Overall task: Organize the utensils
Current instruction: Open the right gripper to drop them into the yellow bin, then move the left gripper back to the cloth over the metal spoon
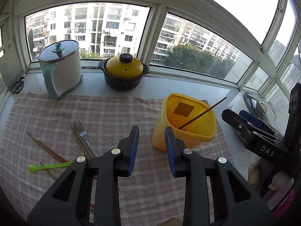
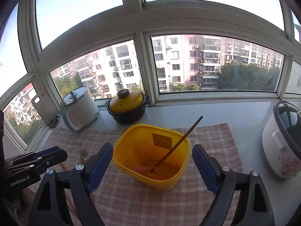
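Observation:
A yellow plastic container (image 1: pixel 186 124) (image 2: pixel 150 156) stands on the checked cloth (image 1: pixel 105 111) with one brown chopstick (image 1: pixel 203 113) (image 2: pixel 178 143) leaning inside it. A translucent spoon (image 2: pixel 139 166) lies on its bottom. Left of it on the cloth lie a metal fork (image 1: pixel 83 135), brown chopsticks (image 1: pixel 47 147) and a green plastic spoon (image 1: pixel 49 166). My left gripper (image 1: pixel 152 131) is open and empty, above the cloth just left of the container. My right gripper (image 2: pixel 152 150) is open and empty, its jaws spread wide either side of the container.
A white and teal kettle pot (image 1: pixel 60 69) and a black pot with yellow lid (image 1: pixel 124 71) stand on the sill. Scissors (image 1: pixel 18 83) lie at far left. A white rice cooker (image 2: pixel 282 141) stands at the right.

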Available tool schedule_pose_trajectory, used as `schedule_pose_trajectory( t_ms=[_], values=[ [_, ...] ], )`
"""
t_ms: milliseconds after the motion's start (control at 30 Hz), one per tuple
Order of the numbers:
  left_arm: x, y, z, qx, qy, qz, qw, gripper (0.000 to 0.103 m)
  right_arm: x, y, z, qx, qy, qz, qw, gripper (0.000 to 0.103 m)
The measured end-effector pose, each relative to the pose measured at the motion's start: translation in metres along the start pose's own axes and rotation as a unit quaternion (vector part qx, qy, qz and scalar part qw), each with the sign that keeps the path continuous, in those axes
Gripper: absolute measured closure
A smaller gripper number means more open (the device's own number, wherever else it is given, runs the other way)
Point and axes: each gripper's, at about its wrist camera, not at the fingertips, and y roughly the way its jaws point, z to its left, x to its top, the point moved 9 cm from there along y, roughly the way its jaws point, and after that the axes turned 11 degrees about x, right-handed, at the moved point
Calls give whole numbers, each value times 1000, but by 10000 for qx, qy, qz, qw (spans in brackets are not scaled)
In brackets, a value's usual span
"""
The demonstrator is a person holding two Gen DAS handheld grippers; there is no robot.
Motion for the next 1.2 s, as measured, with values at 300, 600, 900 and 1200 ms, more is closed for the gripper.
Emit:
schedule_pose_trajectory(
  t_ms=[300,600,900,1200],
  values=[
    [-23,-23,73,261,-350,-95,9990,59,-14,-7,39,273,-264,5,9993,13],
    [-67,-19,181,892,-1057,346,9898,59,-29,19,80,829,-691,300,9937,13],
    [-113,-11,245,998,-1821,846,9745,59,-52,64,128,1298,-1227,1058,9782,13],
    [-144,9,277,875,-2473,1316,9560,59,-86,118,162,1788,-1313,2083,9526,35]
  ],
)
